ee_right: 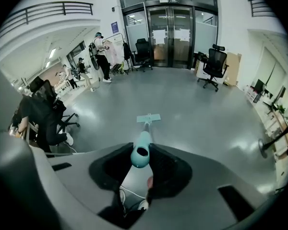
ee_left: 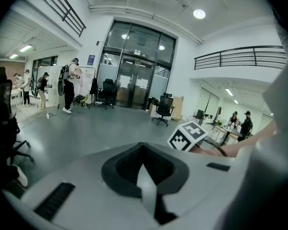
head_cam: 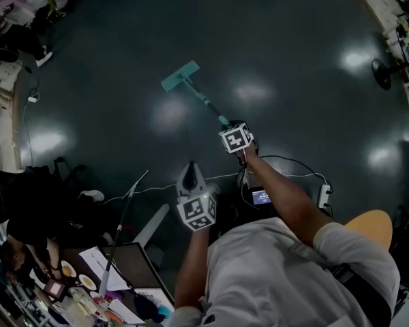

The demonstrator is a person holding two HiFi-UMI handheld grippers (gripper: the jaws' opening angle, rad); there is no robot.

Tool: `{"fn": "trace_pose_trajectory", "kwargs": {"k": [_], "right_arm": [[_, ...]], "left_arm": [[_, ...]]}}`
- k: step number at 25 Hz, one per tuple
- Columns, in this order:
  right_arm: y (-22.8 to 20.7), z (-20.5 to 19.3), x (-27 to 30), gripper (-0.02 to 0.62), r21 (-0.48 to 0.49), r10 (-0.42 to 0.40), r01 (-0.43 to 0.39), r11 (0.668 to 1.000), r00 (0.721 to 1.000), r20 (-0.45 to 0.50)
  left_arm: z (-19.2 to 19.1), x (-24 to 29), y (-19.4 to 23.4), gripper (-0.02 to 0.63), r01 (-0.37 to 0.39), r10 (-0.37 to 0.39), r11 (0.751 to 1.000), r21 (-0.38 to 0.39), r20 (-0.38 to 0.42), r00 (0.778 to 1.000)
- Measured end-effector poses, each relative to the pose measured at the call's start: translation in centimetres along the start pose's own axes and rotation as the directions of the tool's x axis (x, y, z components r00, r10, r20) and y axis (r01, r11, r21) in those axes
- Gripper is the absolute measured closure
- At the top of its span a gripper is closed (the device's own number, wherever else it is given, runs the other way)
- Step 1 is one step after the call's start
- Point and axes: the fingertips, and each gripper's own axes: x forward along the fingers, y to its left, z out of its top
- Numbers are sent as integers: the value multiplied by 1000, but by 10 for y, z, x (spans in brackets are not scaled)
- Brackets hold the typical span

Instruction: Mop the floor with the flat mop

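Right gripper view: mop (ee_right: 144, 138) between fingers (ee_right: 110, 168)

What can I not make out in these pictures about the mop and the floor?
- Head view: where the right claw grips the mop handle, covered by its marker cube.
- Head and right gripper views: underside of the mop head, flat on the floor.
- Floor wet or dry: lost in lamp glare.
- Right gripper view: handle's length, foreshortened behind its teal end.
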Motion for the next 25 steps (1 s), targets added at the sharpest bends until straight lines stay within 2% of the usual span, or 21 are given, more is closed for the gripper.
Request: {"fn": "trace_pose_trajectory", "kwargs": {"k": [3, 6, 13, 16, 18, 21, 25], "right_arm": [[6, 15, 10, 485, -6, 6, -6, 1000, 1000, 12], [9, 4, -6, 485, -7, 10, -10, 1000, 1000, 2], [10, -84, -140, 485, 20, 41, -40, 999, 998, -45], [11, -118, -204, 485, 42, 35, -32, 999, 997, -71], [10, -132, -224, 485, 54, 25, -21, 998, 996, -82], [8, -131, -224, 485, 53, 1, 2, 999, 998, -55], [20, -89, -191, 485, 19, -14, 14, 1000, 999, 30]], "left_arm": [[1, -6, 14, 605, -21, 21, 1000, -10, 11, 1000], [-2, -11, 27, 605, -32, 32, 999, -17, 14, 999], [-15, -30, 20, 606, 20, -20, 999, -37, -15, 1000], [-18, -39, 15, 606, 40, -41, 998, -43, -17, 999], [-18, -41, 15, 604, 43, -44, 998, -44, -16, 999], [-21, -41, 15, 606, 40, -41, 998, -42, -19, 999], [-21, -39, 22, 606, 29, -29, 999, -44, -18, 999]]}}
